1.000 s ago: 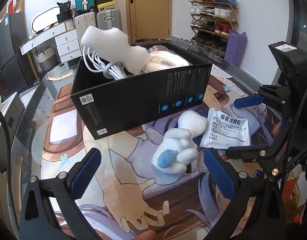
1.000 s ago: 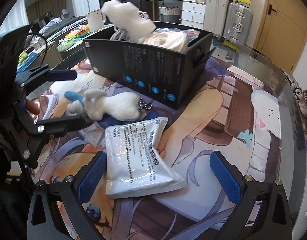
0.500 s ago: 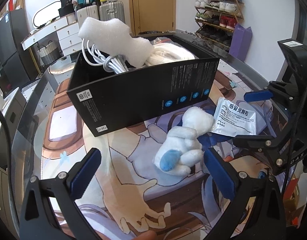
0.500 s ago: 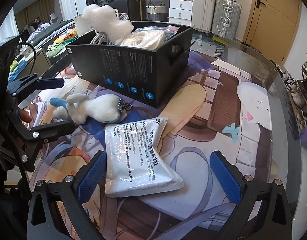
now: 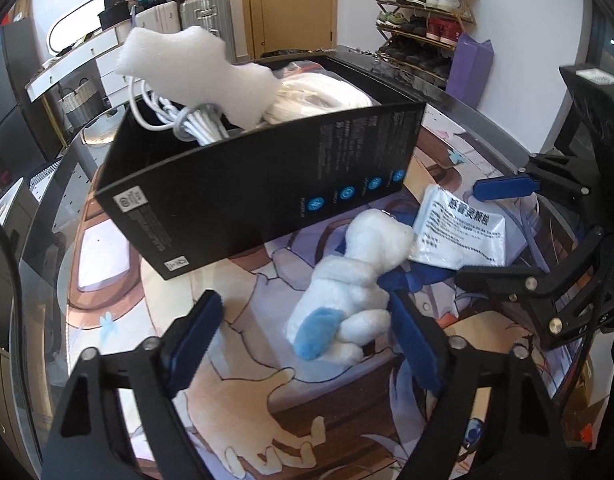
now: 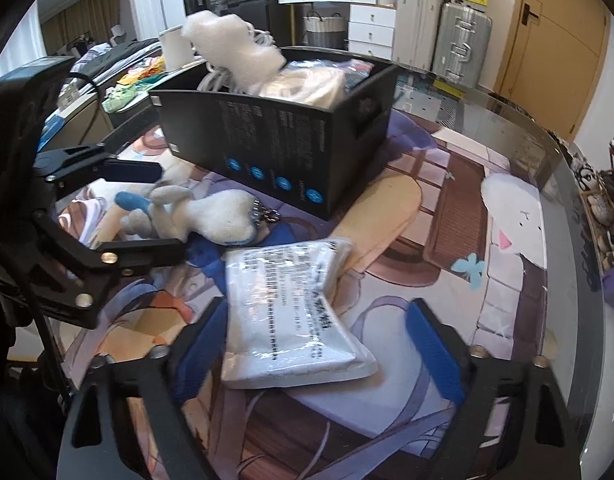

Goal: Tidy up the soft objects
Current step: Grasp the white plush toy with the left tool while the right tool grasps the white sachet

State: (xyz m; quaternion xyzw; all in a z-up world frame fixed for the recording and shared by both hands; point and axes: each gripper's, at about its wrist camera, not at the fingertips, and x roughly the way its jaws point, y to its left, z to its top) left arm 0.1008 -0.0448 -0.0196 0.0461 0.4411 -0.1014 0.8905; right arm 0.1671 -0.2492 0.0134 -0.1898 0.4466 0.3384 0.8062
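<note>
A white plush toy [image 5: 349, 288] with a blue ear and a keychain lies on the printed mat in front of a black box [image 5: 259, 196]. My left gripper [image 5: 307, 344] is open around the toy's near end; the right pad [image 5: 415, 344] is close beside it. The toy also shows in the right wrist view [image 6: 203, 216]. A white printed sachet [image 6: 295, 316] lies flat on the mat. My right gripper [image 6: 323, 348] is open and straddles the sachet's near end. The box [image 6: 283, 148] holds a white foam piece [image 5: 187, 68], white cables and a pale bundle.
The printed mat [image 6: 487, 248] covers a glass table whose edge curves at the right [image 6: 563, 184]. Suitcases, white drawers and a door stand behind [image 6: 459, 44]. A shoe rack [image 5: 419, 28] and a purple bag stand beyond the table.
My left gripper has moved forward and right, so the toy now sits between its fingers. My right gripper has moved forward over the sachet's near end. Both jaws stay open.
</note>
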